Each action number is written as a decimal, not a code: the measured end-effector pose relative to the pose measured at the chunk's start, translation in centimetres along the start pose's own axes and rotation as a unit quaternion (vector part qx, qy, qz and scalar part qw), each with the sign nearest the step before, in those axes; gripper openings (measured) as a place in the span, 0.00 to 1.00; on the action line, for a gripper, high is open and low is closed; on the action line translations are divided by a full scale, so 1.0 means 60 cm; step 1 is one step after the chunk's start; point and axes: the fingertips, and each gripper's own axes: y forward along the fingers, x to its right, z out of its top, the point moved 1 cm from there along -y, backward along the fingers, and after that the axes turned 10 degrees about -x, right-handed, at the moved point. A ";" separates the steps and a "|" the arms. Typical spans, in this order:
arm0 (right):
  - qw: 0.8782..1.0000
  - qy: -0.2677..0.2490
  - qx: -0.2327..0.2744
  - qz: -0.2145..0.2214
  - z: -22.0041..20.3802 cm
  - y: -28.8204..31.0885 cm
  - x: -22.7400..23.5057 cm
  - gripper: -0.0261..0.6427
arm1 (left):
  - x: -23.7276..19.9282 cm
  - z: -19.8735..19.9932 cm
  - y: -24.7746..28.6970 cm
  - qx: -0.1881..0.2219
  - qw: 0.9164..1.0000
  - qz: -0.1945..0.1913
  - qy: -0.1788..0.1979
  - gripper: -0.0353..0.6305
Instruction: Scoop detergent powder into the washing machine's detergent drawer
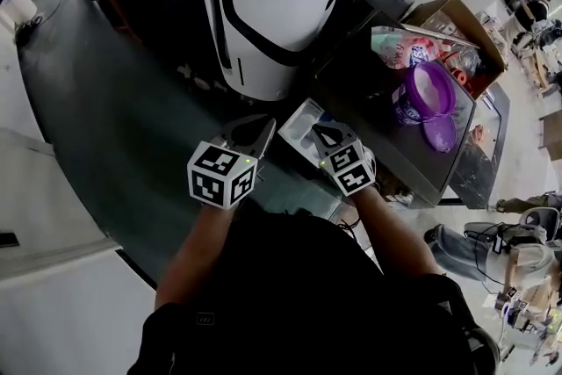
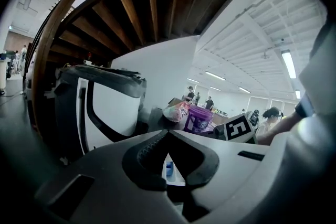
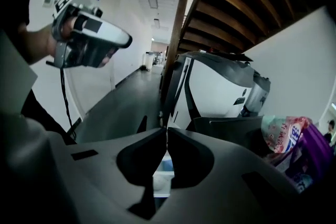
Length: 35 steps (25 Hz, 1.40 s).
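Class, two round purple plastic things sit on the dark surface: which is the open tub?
The upright round purple plastic tub, with a printed wall and pale inside; the flat purple plastic lid lies beside it.

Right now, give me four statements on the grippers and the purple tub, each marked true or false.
1. The left gripper and the right gripper are both shut with nothing in them. True.
2. The purple tub has its lid on. False: it stands open, and the lid lies beside it.
3. The right gripper holds a scoop. False: nothing is between its jaws.
4. The purple tub stands to the person's right of both grippers. True.
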 end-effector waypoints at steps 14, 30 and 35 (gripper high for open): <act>0.961 0.204 0.129 0.139 0.006 -0.107 0.112 0.07 | 0.085 0.050 0.062 -0.012 0.999 0.026 0.016 0.06; 0.928 0.264 0.227 0.134 -0.041 -0.253 0.230 0.07 | 0.185 0.113 0.154 -0.015 0.998 0.004 0.062 0.06; 0.914 0.282 0.263 0.128 -0.048 -0.304 0.259 0.07 | 0.207 0.136 0.162 -0.007 0.998 -0.012 0.055 0.06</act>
